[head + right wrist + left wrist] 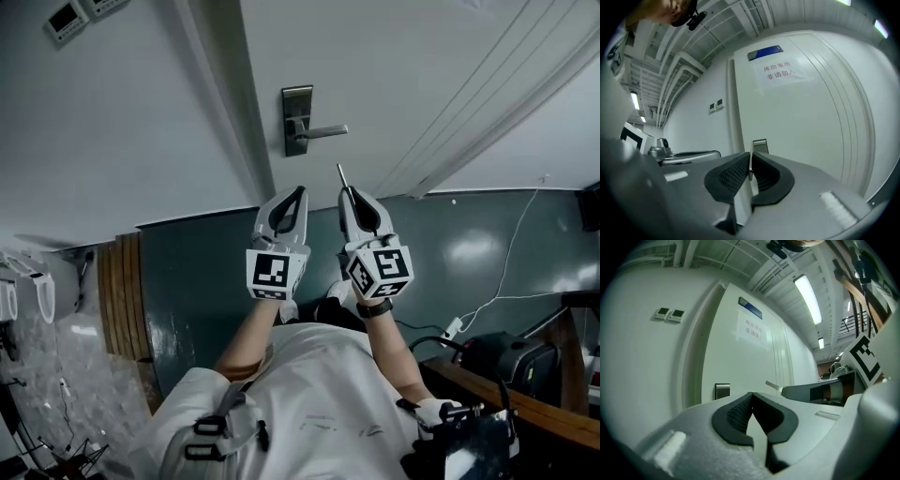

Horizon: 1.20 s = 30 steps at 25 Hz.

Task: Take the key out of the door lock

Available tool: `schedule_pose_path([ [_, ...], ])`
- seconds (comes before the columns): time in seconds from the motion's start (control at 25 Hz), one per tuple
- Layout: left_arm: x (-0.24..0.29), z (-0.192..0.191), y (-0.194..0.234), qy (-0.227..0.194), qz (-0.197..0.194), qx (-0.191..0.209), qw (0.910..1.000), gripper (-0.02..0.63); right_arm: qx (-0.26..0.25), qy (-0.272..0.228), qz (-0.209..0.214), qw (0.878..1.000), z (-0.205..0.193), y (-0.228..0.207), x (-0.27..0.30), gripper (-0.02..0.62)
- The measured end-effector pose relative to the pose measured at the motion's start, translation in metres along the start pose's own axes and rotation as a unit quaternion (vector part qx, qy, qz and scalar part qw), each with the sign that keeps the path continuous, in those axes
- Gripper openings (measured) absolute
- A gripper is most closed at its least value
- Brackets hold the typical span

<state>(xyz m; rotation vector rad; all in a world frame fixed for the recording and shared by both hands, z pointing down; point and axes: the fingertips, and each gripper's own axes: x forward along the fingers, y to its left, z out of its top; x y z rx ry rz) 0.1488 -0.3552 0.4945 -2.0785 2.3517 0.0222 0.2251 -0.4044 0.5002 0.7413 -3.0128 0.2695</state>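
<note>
**Key Out of the Lock, Pinched in the Right Gripper**

Faced the white door (394,66), with both grippers well apart from it. Found no key sticking out of the lock plate (298,120) by its lever handle (323,132). Held the left gripper (300,191) just beside the right one, jaws closed together, the pads meeting on nothing. Clamped the right gripper (750,157) almost fully closed on the key (748,165), a thin strip standing on edge between the ribbed pads (733,174), its narrow end poking out past the tips toward the door. Judged the key light, stiff and smooth: small flat metal, not likely to bend or break, but easy to let slip or swivel. Judged the broad flat part the best place for a grip, flat faces against the pads, squeezed firmly.
</note>
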Motion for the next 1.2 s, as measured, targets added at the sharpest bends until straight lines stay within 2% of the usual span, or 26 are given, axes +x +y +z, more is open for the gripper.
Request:
schedule_pose_path([
  [0.16,-0.015,0.005,-0.003,-0.007,0.001,-0.013,0.9999,0.002,-0.039,-0.015,-0.024,0.999,0.012,0.012,-0.019,0.026],
  [0.28,-0.022,0.006,-0.009,-0.009,0.005,-0.01,0.9999,0.002,-0.075,-0.011,-0.024,0.997,0.01,0.013,-0.019,0.026],
  [0.52,-0.025,0.021,0.001,-0.003,0.032,0.016,0.9994,0.002,-0.061,-0.009,0.0,0.998,0.008,0.01,0.004,0.026],
  [0.64,-0.026,0.024,0.007,-0.004,0.045,0.013,0.9989,0.002,-0.071,-0.014,0.011,0.997,0.011,0.011,0.007,0.025],
  [0.72,-0.023,0.016,0.012,0.011,0.054,0.013,0.9984,0.002,-0.065,-0.016,0.015,0.998,0.012,0.01,0.013,0.026],
  [0.84,-0.026,0.009,0.007,0.021,0.056,0.018,0.998,0.002,-0.071,-0.013,0.014,0.997,0.011,0.008,0.009,0.026],
  [1.2,-0.029,0.021,0.02,0.003,0.06,0.03,0.9977,0.002,-0.082,0.001,0.006,0.997,0.009,0.013,0.017,0.025],
])
